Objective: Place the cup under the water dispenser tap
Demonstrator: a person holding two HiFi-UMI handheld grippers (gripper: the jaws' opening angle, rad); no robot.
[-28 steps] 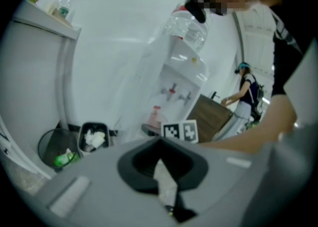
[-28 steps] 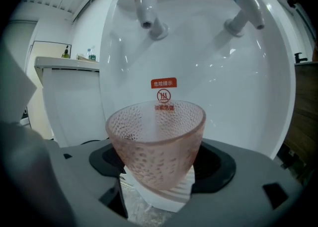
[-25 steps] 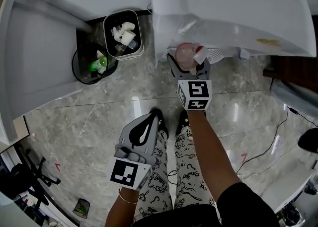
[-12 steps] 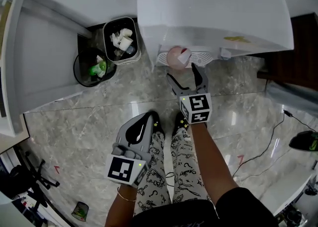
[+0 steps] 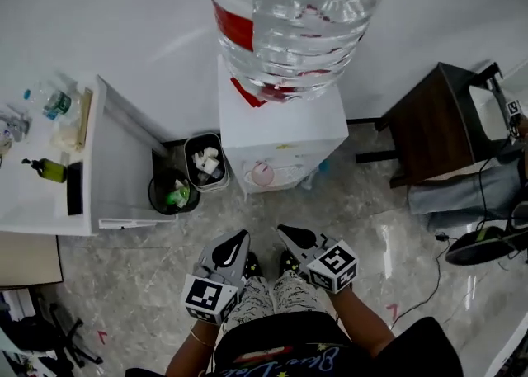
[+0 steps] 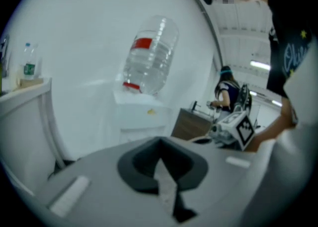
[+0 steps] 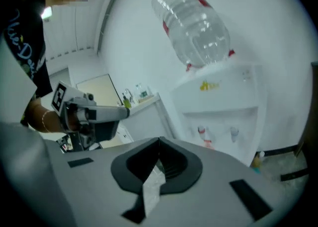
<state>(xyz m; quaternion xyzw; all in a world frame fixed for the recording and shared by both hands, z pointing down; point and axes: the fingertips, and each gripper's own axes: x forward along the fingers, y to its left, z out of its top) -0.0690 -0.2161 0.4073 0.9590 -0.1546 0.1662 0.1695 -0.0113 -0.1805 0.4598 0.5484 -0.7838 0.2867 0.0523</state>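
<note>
Cup: pale pink cup (image 5: 262,173) stands in the recess of the water dispenser (image 5: 285,129), at the left side of its drip tray. In the right gripper view it sits just below the red-capped tap (image 7: 201,130).
Second tap: another tap (image 7: 232,132) is to the right of the red one, with nothing under it.
Bottle: large clear water bottle (image 5: 293,21) is upended on top of the dispenser. It has a red label (image 5: 235,29) whose print is too small to read.
Dispenser front: small yellow mark (image 7: 209,86) above the recess, which cannot be read.
Left gripper: left gripper (image 5: 238,241) is clenched, its jaws together with nothing between them. It is held off the floor, well short of the dispenser.
Right gripper: right gripper (image 5: 286,233) is also closed tight and empty, beside the left one and well apart from the cup.
Marker cubes: each gripper bears a cube of black-and-white square patterns, with no letters.
Shirt: black shirt (image 5: 289,357) carries blue cursive writing, not legible.
Bins: white bin (image 5: 205,162) stands just left of the dispenser. Black round bin (image 5: 172,194) touches the white bin's left side. Both hold rubbish.
Counter: white counter (image 5: 99,161) is on the left. A green bottle (image 5: 48,170) is on it, and a clear bottle (image 5: 56,105) is nearer its far edge.
Table: dark brown table (image 5: 437,120) is to the right of the dispenser.
</note>
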